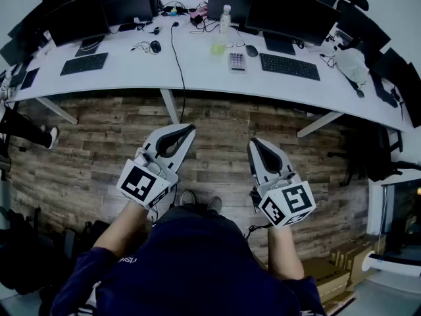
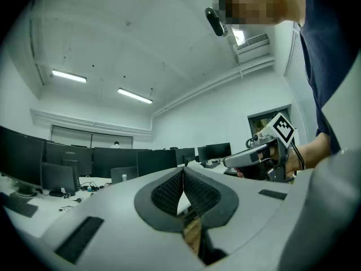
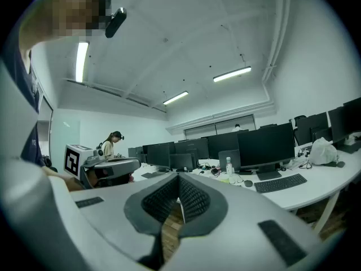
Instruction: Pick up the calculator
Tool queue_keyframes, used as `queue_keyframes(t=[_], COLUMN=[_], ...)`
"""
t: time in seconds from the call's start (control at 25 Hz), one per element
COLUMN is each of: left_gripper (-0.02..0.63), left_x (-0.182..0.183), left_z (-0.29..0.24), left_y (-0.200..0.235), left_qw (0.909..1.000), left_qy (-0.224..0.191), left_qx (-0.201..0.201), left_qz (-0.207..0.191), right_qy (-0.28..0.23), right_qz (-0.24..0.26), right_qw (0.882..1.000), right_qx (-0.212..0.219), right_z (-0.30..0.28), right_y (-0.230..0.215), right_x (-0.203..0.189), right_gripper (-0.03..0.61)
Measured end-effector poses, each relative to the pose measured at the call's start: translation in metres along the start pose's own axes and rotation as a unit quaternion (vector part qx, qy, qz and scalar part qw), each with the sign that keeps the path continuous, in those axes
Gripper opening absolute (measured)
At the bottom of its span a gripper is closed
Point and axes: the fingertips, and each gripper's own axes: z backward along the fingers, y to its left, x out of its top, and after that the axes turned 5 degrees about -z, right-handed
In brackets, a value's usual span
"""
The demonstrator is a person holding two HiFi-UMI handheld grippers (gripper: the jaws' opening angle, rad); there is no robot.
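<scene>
The calculator (image 1: 237, 61) is small and light grey with rows of dark keys, and it lies on the white desk (image 1: 197, 71) between a dark mouse (image 1: 252, 51) and a green pad (image 1: 218, 49). Both grippers hang well short of the desk, over the wooden floor. My left gripper (image 1: 189, 129) is shut and empty, its pads touching (image 2: 183, 176). My right gripper (image 1: 252, 143) is also shut with nothing between its pads (image 3: 179, 179). Each gripper shows in the other's view, held level. The calculator cannot be made out in either gripper view.
Monitors (image 1: 283, 10) line the back of the desk, with keyboards (image 1: 289, 66) (image 1: 83, 63), a clear bottle (image 1: 225, 17) and tangled cables (image 1: 174, 8). A black cable (image 1: 179, 71) hangs over the front edge. Desk legs (image 1: 170, 105) reach the plank floor (image 1: 217, 130). Another person (image 3: 110, 144) stands far off.
</scene>
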Motion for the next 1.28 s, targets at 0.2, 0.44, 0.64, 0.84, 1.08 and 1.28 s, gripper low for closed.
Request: queue_keyframes(t=[0.2, 0.44, 0.64, 0.84, 1.08, 1.28], left_gripper=[0.028, 0.028, 0.026, 0.027, 0.028, 0.026], left_x=[0.0, 0.0, -0.001, -0.001, -0.001, 0.0], left_z=[0.001, -0.001, -0.002, -0.004, -0.005, -0.005], left_y=[0.0, 0.001, -0.003, -0.004, -0.005, -0.005], left_qw=[1.0, 1.0, 1.0, 1.0, 1.0, 0.9999], left_qy=[-0.001, 0.002, 0.001, 0.005, 0.005, 0.004], left_qx=[-0.004, -0.001, -0.004, 0.0, 0.002, 0.0], left_qz=[-0.007, -0.004, -0.007, -0.002, -0.004, -0.01], right_qy=[-0.001, -0.001, -0.008, -0.006, -0.009, -0.01], right_qz=[0.001, 0.001, 0.0, 0.002, 0.005, 0.007], right_qw=[1.0, 1.0, 1.0, 1.0, 1.0, 1.0], right_qx=[0.001, 0.005, -0.002, 0.0, 0.001, 0.0], right_z=[-0.001, -0.002, 0.0, 0.001, 0.001, 0.0], right_y=[0.001, 0.0, -0.004, -0.007, -0.008, -0.009], right_x=[0.001, 0.001, 0.002, 0.002, 0.003, 0.005], right_gripper=[0.003, 0.003, 0.003, 0.004, 0.005, 0.005])
